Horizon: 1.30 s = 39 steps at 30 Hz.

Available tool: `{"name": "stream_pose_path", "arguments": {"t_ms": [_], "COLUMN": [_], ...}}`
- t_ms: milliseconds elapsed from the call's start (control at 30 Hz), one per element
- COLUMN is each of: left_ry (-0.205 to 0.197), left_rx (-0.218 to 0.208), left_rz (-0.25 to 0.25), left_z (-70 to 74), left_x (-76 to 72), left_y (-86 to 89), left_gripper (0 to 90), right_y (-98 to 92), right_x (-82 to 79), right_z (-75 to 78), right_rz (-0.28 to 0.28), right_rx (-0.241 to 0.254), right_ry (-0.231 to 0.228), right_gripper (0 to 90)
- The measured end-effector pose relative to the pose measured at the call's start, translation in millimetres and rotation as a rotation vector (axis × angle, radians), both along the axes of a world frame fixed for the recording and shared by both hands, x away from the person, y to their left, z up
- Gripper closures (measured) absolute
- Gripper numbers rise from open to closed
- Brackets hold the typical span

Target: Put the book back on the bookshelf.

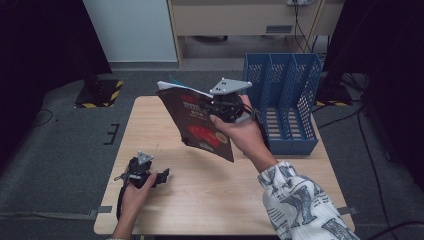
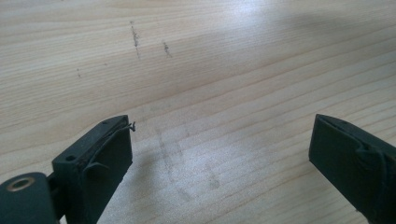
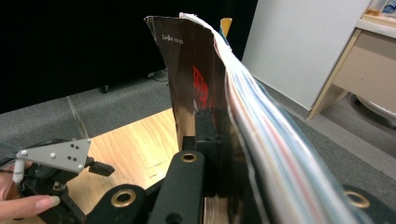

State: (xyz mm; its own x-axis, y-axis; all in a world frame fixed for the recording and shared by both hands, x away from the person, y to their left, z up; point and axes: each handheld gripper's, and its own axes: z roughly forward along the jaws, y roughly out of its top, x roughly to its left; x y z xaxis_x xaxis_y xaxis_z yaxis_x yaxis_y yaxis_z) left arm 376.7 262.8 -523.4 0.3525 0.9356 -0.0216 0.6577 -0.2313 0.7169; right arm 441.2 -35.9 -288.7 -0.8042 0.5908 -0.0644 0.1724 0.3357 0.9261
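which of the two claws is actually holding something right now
The right claw, raised above the table beside the blue file rack, is clamped on a dark-covered magazine. The left claw sits low near the table's front edge, jaws apart, empty.

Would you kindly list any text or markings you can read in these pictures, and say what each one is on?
Nothing here can be read with certainty.
Magazine cover, red title lettering and small white line near its top edge: too blurred to read.
Blue file rack: no label visible.
Striped yellow-black hazard marking on the stand base: a sign, no words.
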Motion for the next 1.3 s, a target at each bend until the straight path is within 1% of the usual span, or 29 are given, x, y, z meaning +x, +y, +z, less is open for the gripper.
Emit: {"name": "stream_pose_path", "arguments": {"t_ms": [100,233,367,500,733,900,967,1200,1300], "left_ry": [0.010,0.020,0.022,0.032,0.041,0.046,0.048,0.045,0.043], "left_rx": [-0.002,0.017,0.020,0.025,0.031,0.033,0.042,0.046,0.045], "left_rz": [-0.001,-0.004,-0.007,-0.007,-0.019,-0.015,-0.020,-0.028,-0.030], "left_z": [-0.8,-2.5,-3.5,-5.5,-6.8,-8.0,-8.5,-9.2,-9.5], "left_x": [0.9,2.1,1.5,1.8,1.7,1.6,1.7,0.8,0.8], "left_y": [-0.5,-2.8,-3.7,-4.1,-6.0,-5.6,-6.3,-7.9,-7.8], "left_gripper": [5.6,5.6,5.3,5.2,5.1,5.1,4.8,4.4,3.9], "right_y": [-0.7,-3.6,-7.8,-12.0,-18.4,-23.5,-26.1,-39.0,-46.3], "right_x": [1.0,0.9,1.7,3.4,5.1,5.2,5.2,9.4,11.3], "right_z": [5.8,13.1,18.8,24.6,40.1,50.5,54.1,61.5,63.2], "right_rz": [-0.008,-0.015,-0.026,-0.039,-0.062,-0.070,-0.072,-0.086,-0.100], "right_rx": [0.005,0.013,0.010,0.015,0.027,0.031,0.033,0.051,0.053], "right_ry": [-0.001,-0.007,-0.007,-0.009,-0.010,-0.018,-0.018,-0.006,0.000], "right_gripper": [87.1,87.1,87.1,87.1,87.1,87.1,87.1,87.1,87.1]}}
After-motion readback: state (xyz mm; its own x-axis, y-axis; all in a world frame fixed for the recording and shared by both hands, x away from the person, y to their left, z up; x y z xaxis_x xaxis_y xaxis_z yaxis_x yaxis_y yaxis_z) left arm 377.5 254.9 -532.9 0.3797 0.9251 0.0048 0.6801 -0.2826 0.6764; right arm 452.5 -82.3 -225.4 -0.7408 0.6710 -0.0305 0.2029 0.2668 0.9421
